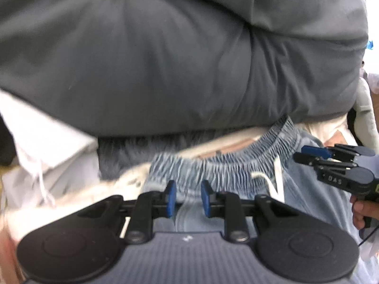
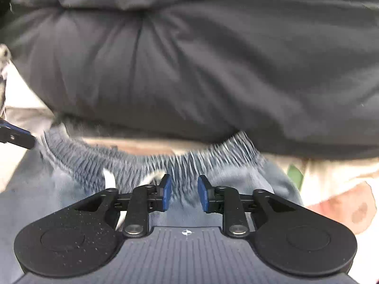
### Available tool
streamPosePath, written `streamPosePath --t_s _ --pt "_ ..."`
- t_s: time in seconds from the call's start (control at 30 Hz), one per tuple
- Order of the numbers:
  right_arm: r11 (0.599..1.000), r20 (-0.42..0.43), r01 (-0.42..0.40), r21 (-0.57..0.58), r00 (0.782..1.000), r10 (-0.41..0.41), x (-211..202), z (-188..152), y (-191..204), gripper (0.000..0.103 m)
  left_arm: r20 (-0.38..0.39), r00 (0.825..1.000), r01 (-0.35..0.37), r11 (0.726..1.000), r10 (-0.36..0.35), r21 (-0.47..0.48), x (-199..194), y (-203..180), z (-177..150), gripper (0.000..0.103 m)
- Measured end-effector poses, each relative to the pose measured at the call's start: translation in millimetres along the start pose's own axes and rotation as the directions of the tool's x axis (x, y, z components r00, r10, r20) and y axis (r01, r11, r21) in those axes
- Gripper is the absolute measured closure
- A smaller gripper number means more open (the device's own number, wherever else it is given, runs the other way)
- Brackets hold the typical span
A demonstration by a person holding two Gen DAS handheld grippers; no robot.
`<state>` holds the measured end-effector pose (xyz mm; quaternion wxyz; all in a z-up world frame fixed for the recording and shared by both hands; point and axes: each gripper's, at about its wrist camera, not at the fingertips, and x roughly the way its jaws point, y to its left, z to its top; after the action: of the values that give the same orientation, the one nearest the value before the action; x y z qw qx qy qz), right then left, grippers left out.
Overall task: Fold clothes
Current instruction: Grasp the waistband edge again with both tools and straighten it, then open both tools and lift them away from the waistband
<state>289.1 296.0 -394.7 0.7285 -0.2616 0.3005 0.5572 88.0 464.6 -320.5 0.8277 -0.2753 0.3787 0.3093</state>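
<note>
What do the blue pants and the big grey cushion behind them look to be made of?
Pants: light blue woven cloth, perhaps thin denim or cotton; gathered elastic waistband, white drawstring. Cushion: smooth matte grey fabric over soft stuffing, judging by its puffed folds; fibre unclear through blur.

Elastic waistband (image 2: 151, 163) motion-blurred, its far edge under the grey cushion (image 2: 189, 71).

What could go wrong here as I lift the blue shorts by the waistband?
Both tools look open: the left tool and right tool straddle the waistband without visibly pinching it, so the shorts may stay behind. The white drawstring could snag. The grey cushion crowds the far side.
</note>
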Motion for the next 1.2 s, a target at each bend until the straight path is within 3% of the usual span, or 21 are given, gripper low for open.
streamPosePath --t_s 0.07,0.37,0.47,0.7,0.87,0.93,1.0,1.2 --pt "1.0 0.001 0.003 -0.003 1.0 -0.003 12.0 1.7 -0.1 0.06 -0.005 1.0 -0.005 1.0 0.005 0.021 11.4 -1.9 0.6 0.079" --pt "0.999 -0.026 -0.04 -0.037 0.999 0.039 56.8 -3.9 -6.0 0.059 -0.028 0.999 -0.033 0.994 0.036 0.102 54.3 -4.9 -12.3 0.079" --pt "0.995 0.003 -0.083 0.064 0.997 0.083 60.3 -13.6 -18.8 0.058 -0.012 0.999 -0.042 0.99 0.044 0.137 60.0 -6.8 -18.4 0.078" --pt "0.988 0.007 -0.073 0.134 0.997 0.073 61.5 -14.0 -17.6 0.058 -0.013 0.999 -0.045 0.99 0.047 0.135 60.6 -5.9 -19.8 0.078" --pt "0.991 -0.027 -0.037 0.128 0.999 0.04 46.0 -1.4 -9.3 0.057 -0.019 0.999 -0.033 0.998 0.034 0.059 56.1 -2.6 -16.1 0.079" --pt "0.989 -0.05 -0.046 0.141 0.997 0.054 30.0 2.8 -7.2 0.058 -0.032 0.999 -0.027 0.998 0.029 0.051 52.9 -4.2 -11.8 0.075" --pt "0.991 -0.067 -0.025 0.13 0.997 0.034 5.5 5.9 -4.2 0.058 -0.041 0.999 -0.009 0.998 0.012 0.07 45.5 -10.3 -6.3 0.052" --pt "0.98 -0.061 0.029 0.197 0.998 -0.018 -89.3 18.7 -8.9 0.054 -0.061 0.998 0.034 0.994 -0.028 0.104 -1.9 -37.8 11.6 0.032"
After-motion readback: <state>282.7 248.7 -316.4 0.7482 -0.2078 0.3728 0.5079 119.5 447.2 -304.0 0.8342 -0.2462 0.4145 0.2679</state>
